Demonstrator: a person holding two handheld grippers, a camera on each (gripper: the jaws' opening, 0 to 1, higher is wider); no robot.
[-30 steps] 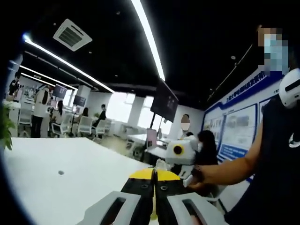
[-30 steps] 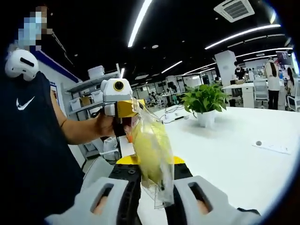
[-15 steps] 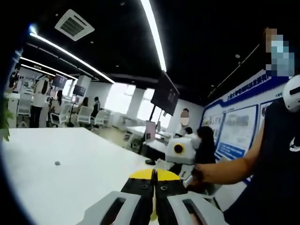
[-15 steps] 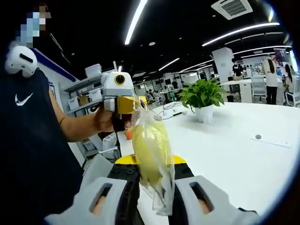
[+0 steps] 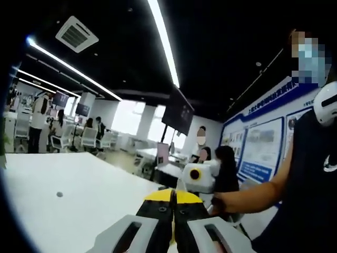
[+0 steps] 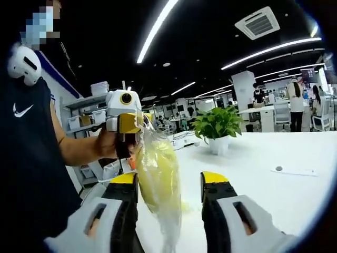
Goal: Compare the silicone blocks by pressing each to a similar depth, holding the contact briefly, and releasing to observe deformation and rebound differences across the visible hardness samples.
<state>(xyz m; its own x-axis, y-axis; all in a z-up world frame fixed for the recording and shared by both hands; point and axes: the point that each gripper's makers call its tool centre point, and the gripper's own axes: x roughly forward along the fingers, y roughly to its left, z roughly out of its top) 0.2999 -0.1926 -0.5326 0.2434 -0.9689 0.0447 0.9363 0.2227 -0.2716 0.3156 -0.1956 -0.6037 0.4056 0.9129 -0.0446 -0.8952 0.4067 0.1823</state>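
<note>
In the right gripper view, the right hand-held gripper (image 6: 169,184) is standing with its jaws spread apart, the clear bag (image 6: 158,179) hanging between them and lying against the left jaw. The left hand-held gripper (image 6: 138,122) is pinching the bag's top, jaws clamped on the plastic. Inside, a pale yellow silicone block (image 6: 157,176) is showing through the crinkled film, above the white worktop (image 6: 263,179). In the left gripper view, its own jaws are pressing together. A potted plant (image 6: 217,126) is sitting on the worktop beyond.
</note>
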